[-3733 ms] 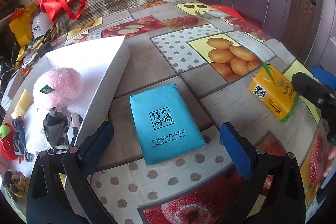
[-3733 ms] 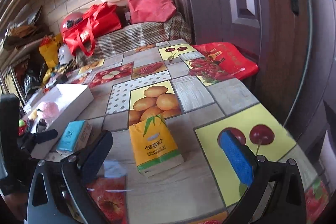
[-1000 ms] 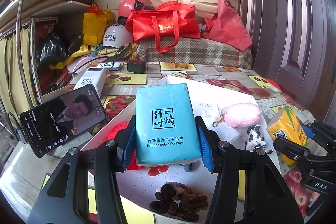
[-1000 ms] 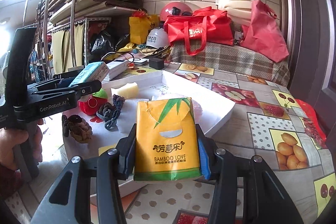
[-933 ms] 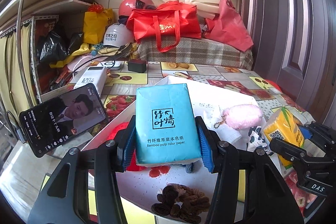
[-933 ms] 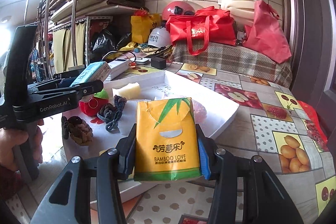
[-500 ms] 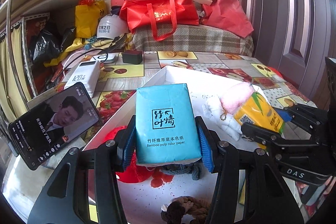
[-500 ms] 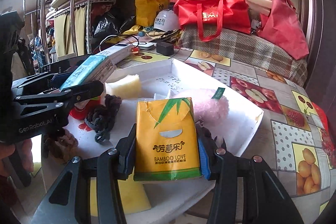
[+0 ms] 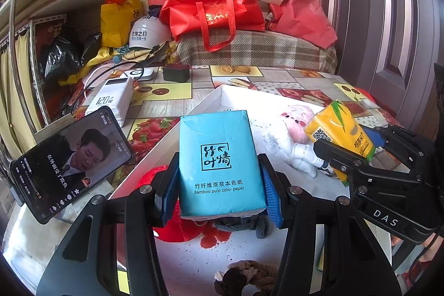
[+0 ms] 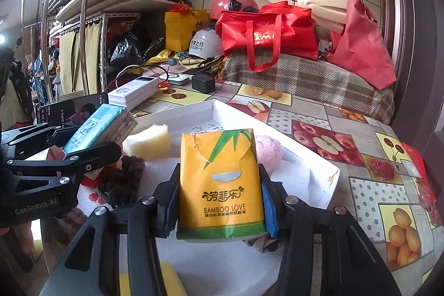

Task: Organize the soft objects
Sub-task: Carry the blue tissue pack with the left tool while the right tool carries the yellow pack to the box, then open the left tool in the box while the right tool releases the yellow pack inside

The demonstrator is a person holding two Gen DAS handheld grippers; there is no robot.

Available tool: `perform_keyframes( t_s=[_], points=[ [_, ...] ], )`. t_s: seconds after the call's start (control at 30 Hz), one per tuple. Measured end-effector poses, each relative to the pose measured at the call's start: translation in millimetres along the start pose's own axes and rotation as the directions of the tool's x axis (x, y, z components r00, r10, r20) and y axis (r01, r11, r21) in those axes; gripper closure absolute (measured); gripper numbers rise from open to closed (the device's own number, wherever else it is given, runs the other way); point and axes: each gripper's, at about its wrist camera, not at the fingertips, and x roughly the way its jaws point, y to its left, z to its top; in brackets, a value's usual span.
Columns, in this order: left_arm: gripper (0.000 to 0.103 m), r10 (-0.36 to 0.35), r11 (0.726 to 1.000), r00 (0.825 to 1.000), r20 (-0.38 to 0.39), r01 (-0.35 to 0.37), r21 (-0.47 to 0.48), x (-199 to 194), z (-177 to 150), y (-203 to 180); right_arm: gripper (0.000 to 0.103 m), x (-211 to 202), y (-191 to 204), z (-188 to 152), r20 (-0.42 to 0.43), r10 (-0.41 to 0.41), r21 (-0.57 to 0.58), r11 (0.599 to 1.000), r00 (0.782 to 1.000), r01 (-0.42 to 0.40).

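- The left tool (image 9: 219, 179) is closed on the blue tissue pack (image 9: 219, 160), with its blue pads pressed on the two long sides, and holds it upright above the white tray (image 9: 219, 95).
- The right tool (image 10: 219, 199) grips the yellow tissue pack (image 10: 220, 182) in the same way, also over the tray and not resting in it.
- Both packs look light and soft; the plastic wrap is probably a little slippery, so a hold on the side faces near the middle seems best, and hard pressing would dent them.
- In the tray there are already a pink pompom (image 10: 267, 151), a yellow sponge (image 10: 149, 143), a dark knitted piece (image 10: 122, 179) and a red toy (image 9: 177, 226).
- A free white area shows near the front of the tray; I think the packs may go there.
- A phone (image 9: 72, 160) stands on the bench (image 10: 388, 185) beside the tray.
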Motion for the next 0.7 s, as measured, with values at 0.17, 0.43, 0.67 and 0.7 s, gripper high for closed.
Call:
perform_keyframes(
  t_s=[0.17,0.43,0.67,0.7],
  points=[
    [0.051,0.024,0.999,1.000,0.010,-0.024,0.032,5,3,-7,0.054,1,-7,1,0.002,-0.003,0.033,0.999,1.000,0.003],
    [0.051,0.049,0.977,0.996,0.073,-0.063,0.206,5,5,-40,0.053,1,-14,0,-0.002,-0.010,0.082,0.997,1.000,0.010],
    [0.047,0.086,0.982,0.992,0.090,-0.099,0.158,3,7,-33,0.044,6,-13,0,-0.032,-0.004,0.078,0.997,0.999,0.006],
    [0.045,0.094,0.984,0.990,0.105,-0.108,0.138,0,7,-30,0.039,6,-13,0,-0.031,-0.015,0.075,0.997,0.999,0.017]
  ],
)
